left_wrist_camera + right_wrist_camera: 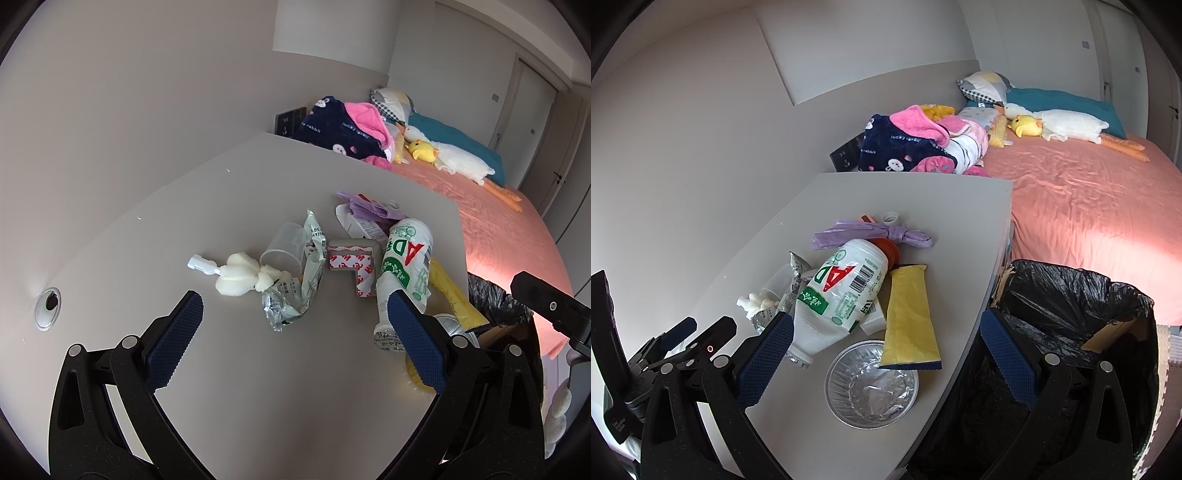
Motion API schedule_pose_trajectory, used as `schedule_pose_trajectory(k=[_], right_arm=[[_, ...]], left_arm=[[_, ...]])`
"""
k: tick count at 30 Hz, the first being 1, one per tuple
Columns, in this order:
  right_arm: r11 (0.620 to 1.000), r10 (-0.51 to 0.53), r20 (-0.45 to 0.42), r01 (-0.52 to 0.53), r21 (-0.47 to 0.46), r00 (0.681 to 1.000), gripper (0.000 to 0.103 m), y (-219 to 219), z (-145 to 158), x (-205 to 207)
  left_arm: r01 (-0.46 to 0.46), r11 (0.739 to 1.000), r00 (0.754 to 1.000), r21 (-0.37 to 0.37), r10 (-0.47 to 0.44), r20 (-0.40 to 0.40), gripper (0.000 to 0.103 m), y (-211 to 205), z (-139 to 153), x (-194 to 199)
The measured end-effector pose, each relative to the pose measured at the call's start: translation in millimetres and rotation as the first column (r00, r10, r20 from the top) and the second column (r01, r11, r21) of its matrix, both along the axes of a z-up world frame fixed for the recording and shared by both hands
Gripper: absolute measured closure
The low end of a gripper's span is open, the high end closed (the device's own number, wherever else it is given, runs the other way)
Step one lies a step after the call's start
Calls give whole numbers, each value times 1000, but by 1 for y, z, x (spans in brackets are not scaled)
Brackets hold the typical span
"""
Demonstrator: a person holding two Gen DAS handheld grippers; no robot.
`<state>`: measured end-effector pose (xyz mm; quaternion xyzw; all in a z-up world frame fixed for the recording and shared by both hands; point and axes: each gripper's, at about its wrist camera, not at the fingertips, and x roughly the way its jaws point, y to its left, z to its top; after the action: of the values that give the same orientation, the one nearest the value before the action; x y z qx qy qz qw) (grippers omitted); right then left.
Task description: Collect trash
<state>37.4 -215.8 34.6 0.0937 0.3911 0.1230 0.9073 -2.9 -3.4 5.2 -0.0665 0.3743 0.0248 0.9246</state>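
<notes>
Both grippers hover over the pale grey surface [798, 413], fingers spread, nothing held: left gripper [295, 332] near the middle of the trash pile, right gripper [886, 349] at the edge next to the bin. Trash is clustered toward that edge: crumpled white plastic bottle with green-red label [842, 291] lying on its side, flat yellow wrapper [910, 317] beside it with its end overlapping a round foil dish [857, 391], knotted purple plastic bag [871, 234] behind. Further in: crumpled silver wrapper [295, 295], clear plastic cup [284, 247], white foam brush [240, 275]. Black-lined trash bin [1071, 295] stands just beside the surface's edge, between it and the pink bed [1089, 206].
</notes>
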Motion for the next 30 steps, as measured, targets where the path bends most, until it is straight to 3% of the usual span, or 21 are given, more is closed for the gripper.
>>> schedule_pose_trajectory(k=[30], right_arm=[[1000,-1,3,1,4,1000,2,-1,3,-1]], left_arm=[[7,1000,1000,6,-7,4,6,0,2,-1]])
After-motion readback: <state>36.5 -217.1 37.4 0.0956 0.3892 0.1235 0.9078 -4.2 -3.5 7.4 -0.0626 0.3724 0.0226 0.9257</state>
